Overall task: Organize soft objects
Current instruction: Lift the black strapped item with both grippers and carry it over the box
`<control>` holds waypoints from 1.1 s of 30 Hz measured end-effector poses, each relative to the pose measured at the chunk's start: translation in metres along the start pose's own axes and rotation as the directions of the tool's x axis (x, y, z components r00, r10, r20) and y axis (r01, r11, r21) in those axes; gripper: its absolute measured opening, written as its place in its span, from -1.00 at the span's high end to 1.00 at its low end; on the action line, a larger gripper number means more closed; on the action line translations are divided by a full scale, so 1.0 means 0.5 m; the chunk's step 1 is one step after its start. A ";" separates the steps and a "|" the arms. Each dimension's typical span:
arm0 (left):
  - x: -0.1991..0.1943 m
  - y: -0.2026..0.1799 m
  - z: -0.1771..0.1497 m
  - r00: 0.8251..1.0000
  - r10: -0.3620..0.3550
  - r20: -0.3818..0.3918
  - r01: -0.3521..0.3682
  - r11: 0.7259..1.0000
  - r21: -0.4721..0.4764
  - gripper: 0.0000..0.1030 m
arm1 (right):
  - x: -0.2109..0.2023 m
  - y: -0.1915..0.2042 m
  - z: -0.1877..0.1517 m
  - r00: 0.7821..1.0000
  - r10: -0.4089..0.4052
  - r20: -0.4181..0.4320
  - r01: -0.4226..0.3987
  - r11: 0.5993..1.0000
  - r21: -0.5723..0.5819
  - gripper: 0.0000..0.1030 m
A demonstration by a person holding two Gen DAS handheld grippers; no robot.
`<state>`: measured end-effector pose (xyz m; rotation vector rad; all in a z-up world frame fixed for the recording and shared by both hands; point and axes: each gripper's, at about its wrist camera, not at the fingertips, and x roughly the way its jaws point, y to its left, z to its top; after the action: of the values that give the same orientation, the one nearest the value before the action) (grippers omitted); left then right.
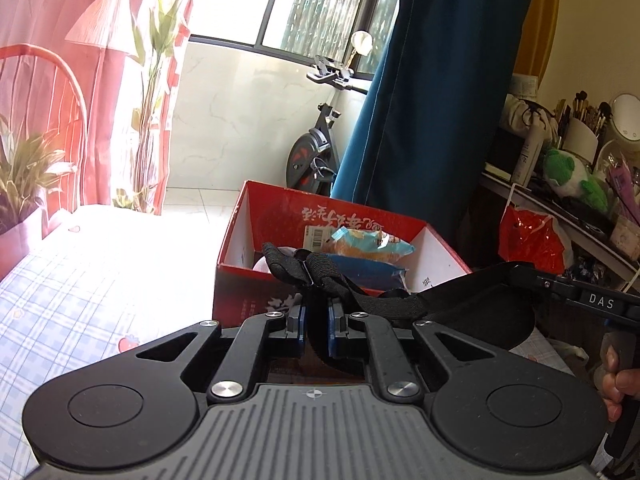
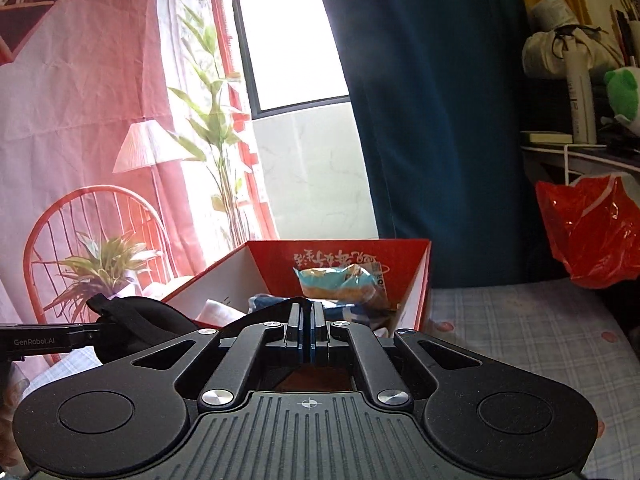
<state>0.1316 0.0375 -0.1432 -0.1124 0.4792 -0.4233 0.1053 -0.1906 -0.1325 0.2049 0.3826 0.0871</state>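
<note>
Both the left gripper [image 1: 316, 316] and right gripper [image 2: 308, 334] clamp a black sleep mask [image 1: 460, 304], stretched between them before the red cardboard box [image 1: 256, 216].

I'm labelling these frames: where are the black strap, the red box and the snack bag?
black strap [image 1: 320, 266], left wrist view, ribbed fold above the fingers.
red box [image 2: 416, 276], right wrist view, right inner wall.
snack bag [image 2: 340, 282], right wrist view, its middle.

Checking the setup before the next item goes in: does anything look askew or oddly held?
Yes. The black strapped item is stretched between the left gripper and the right gripper just in front of the red box, its looped strap sticking up loose rather than folded.
</note>
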 end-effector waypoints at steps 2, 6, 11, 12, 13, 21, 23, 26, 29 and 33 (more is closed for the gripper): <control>0.005 -0.001 0.015 1.000 0.004 0.014 -0.004 1.000 0.006 0.78 | 0.008 -0.006 0.018 1.000 -0.005 0.010 0.005 1.000 -0.007 0.95; 0.025 -0.002 0.058 0.999 0.013 0.038 -0.013 1.000 0.000 0.78 | 0.032 -0.013 0.053 1.000 -0.014 0.027 0.015 0.999 -0.030 0.95; 0.069 -0.002 0.106 0.998 0.031 0.062 -0.031 1.000 0.005 0.78 | 0.076 -0.012 0.097 0.999 -0.031 0.044 0.034 0.997 -0.072 0.95; 0.079 -0.003 0.117 0.997 0.032 0.065 -0.032 0.999 0.006 0.78 | 0.087 -0.012 0.105 0.998 -0.037 0.046 0.040 0.996 -0.077 0.95; 0.090 -0.004 0.127 0.997 0.032 0.065 -0.033 0.999 0.009 0.78 | 0.098 -0.013 0.111 0.998 -0.043 0.047 0.047 0.996 -0.079 0.95; 0.188 -0.005 0.131 0.995 0.041 -0.088 -0.035 0.997 0.069 0.78 | 0.186 -0.018 0.108 0.997 -0.069 -0.034 0.065 0.993 -0.098 0.95; 0.204 -0.002 0.117 0.990 0.034 -0.135 -0.025 0.997 0.069 0.78 | 0.199 -0.017 0.086 0.995 -0.068 -0.073 0.060 0.992 -0.109 0.94; 0.225 0.006 0.102 0.983 0.024 -0.180 -0.015 0.998 0.053 0.78 | 0.221 -0.018 0.054 0.989 -0.084 -0.122 0.071 0.992 -0.108 0.94; 0.245 0.006 0.094 0.976 0.019 -0.216 -0.009 0.999 0.049 0.78 | 0.241 -0.027 0.032 0.982 -0.098 -0.162 0.086 0.993 -0.080 0.94; 0.270 0.009 0.087 0.968 0.029 -0.249 -0.015 0.998 0.057 0.78 | 0.256 -0.037 0.017 0.974 -0.110 -0.197 0.098 0.993 -0.066 0.94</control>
<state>0.2622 -0.0152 -0.1629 -0.0002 0.7164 -0.4304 0.2276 -0.1946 -0.1753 0.1202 0.5907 0.0150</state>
